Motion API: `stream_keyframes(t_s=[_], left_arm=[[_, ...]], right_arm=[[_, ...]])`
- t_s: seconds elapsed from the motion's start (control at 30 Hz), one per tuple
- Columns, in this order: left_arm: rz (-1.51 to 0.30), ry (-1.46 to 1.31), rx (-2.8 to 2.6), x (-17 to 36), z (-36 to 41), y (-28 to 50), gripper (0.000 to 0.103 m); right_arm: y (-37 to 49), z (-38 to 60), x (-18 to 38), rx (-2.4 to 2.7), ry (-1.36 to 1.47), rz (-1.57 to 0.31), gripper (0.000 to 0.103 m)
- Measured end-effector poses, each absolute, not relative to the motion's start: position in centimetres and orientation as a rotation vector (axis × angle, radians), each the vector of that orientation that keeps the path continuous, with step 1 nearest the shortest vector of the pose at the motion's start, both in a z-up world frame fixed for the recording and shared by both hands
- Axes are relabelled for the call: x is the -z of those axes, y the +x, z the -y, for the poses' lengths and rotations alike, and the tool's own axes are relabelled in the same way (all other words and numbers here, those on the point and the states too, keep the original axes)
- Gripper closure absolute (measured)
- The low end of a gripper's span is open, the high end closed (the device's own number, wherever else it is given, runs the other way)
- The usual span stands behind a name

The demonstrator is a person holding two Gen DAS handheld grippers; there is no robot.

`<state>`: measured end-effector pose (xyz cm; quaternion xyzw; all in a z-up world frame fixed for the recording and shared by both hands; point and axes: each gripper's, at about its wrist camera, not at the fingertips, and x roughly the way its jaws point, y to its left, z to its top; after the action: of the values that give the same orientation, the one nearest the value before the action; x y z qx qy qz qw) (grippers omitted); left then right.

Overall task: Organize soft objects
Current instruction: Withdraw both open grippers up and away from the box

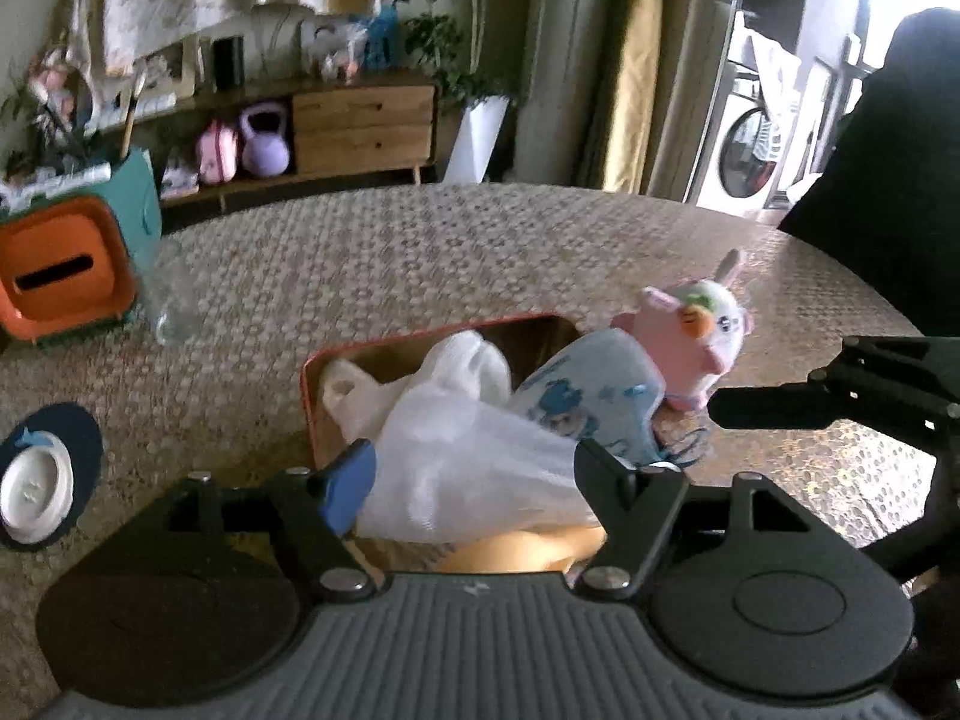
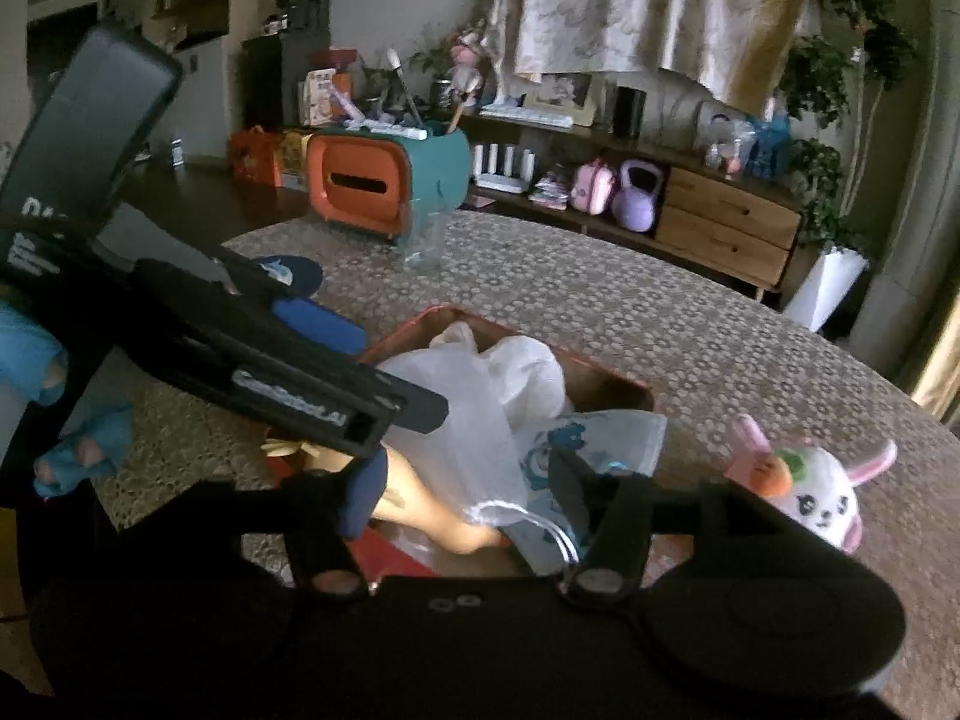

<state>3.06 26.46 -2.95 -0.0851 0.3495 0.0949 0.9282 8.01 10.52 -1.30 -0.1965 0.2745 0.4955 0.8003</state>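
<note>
An orange-rimmed box [image 1: 312, 396] on the patterned table holds a white plastic bag [image 1: 462, 450], a white and blue printed pouch [image 1: 591, 399] and a tan soft item [image 1: 516, 549]. A pink and white bunny plush [image 1: 699, 327] lies on the table just right of the box. My left gripper [image 1: 474, 468] is open, its fingers on either side of the white bag. My right gripper [image 2: 468, 483] is open above the near end of the box [image 2: 606, 375], over the bag [image 2: 480, 414] and pouch [image 2: 600, 435]. The bunny [image 2: 816, 489] lies to its right.
An orange and teal tissue box [image 1: 66, 264] and a clear glass [image 1: 174, 300] stand at the table's far left. A dark coaster with a white lid [image 1: 42, 474] lies at the left edge. A sideboard [image 1: 360, 126] with toys stands behind the table.
</note>
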Motion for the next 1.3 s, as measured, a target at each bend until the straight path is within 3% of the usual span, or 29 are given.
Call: stream_keyframes(t_s=[0.83,0.9,0.93,1.3], left_arm=[[-0.542,-0.132,-0.174,-2.4,-20.9,-3.9,0.015],[-0.532,-0.125,-0.179,-2.5,-20.4,-4.4,0.010],[-0.525,-0.121,-0.179,-2.5,-20.2,-4.7,0.003],[-0.460,-0.104,-0.197,-3.1,-17.6,-7.2,0.000]], right_arm=[[3.6,-3.0,-3.4,-0.902,-0.219,-0.465,0.008],[3.2,-2.4,-3.6,-0.884,-0.206,-0.442,0.003],[3.0,-2.1,-3.7,-0.874,-0.198,-0.433,0.001],[1.9,1.3,-3.5,-0.754,-0.069,-0.407,0.000]])
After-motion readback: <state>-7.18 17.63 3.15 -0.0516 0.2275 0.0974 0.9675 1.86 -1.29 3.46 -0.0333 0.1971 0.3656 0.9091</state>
